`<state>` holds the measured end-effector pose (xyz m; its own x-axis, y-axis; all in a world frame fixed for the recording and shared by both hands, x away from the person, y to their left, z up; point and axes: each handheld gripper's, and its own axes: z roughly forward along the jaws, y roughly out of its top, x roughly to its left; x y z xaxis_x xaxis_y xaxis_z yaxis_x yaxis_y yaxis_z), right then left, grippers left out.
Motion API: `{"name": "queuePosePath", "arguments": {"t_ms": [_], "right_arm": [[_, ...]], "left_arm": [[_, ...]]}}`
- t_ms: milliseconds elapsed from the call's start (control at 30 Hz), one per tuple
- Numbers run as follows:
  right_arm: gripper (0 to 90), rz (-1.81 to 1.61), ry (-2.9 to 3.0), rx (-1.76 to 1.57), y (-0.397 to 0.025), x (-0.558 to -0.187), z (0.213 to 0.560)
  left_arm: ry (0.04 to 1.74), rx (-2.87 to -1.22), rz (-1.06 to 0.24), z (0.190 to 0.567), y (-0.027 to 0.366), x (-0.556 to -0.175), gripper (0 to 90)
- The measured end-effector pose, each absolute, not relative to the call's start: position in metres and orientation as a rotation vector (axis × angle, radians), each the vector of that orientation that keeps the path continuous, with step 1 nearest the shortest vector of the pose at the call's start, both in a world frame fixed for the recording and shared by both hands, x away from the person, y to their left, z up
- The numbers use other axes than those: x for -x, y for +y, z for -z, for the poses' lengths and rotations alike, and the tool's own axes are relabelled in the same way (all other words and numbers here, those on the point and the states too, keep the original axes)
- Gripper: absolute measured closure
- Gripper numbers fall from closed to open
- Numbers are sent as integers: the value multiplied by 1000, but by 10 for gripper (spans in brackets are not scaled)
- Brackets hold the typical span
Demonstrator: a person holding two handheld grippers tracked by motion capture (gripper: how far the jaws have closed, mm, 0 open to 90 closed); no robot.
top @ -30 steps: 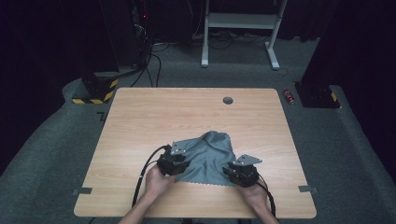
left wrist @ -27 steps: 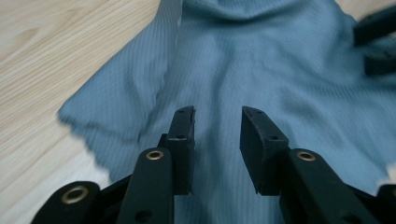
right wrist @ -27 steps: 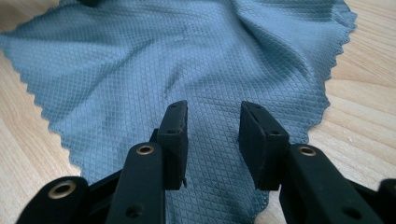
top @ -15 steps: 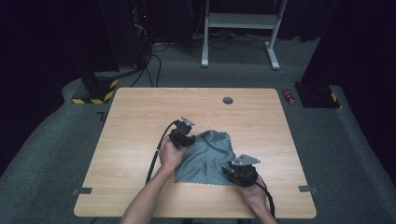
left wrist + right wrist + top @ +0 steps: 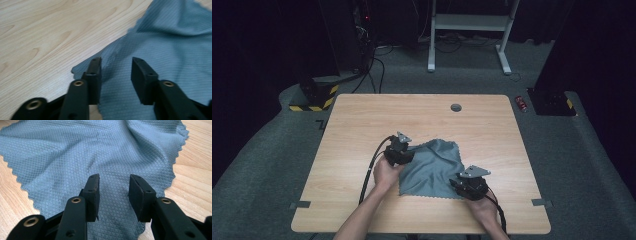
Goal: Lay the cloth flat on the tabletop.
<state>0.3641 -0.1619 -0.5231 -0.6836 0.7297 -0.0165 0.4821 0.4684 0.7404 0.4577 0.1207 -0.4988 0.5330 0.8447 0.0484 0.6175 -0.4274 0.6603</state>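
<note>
The wooden table stands on grey carpet, and a round grommet hole sits near its far edge. Beyond the table's far edge stands a white metal frame; beyond its far-left corner lie a block with yellow-black hazard stripes and black cables. Strips of grey tape mark the carpet beside the table's near corners, and the room behind is dark.
</note>
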Motion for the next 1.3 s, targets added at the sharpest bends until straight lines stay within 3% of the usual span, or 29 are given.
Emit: {"name": "queuePosePath", "arguments": {"t_ms": [133, 300, 500, 700, 867, 1067, 1300], "right_arm": [[610, -1048, 2389, -1021, -162, -364, 523], [612, -1047, 2388, -1022, -162, -364, 523], [613, -1056, 2393, -1029, -163, -365, 523], [615, -1050, 2413, -997, -164, -366, 522], [679, -1110, 2390, -974, -170, -370, 511], [709, -1140, 2333, -1055, -181, -397, 482], [695, -1049, 2323, -1178, -173, -447, 487]], "left_arm": [[1277, -2177, -489, 504, 123, -488, 694], [1354, -2119, -529, 501, 130, -497, 619], [1287, -2081, -494, 490, 145, -465, 541], [1230, -2083, -432, 504, 150, -424, 494], [1238, -2064, -458, 517, 156, -406, 484], [1201, -2009, -550, 526, 156, -397, 451], [1225, -2003, -565, 527, 155, -397, 390]]}}
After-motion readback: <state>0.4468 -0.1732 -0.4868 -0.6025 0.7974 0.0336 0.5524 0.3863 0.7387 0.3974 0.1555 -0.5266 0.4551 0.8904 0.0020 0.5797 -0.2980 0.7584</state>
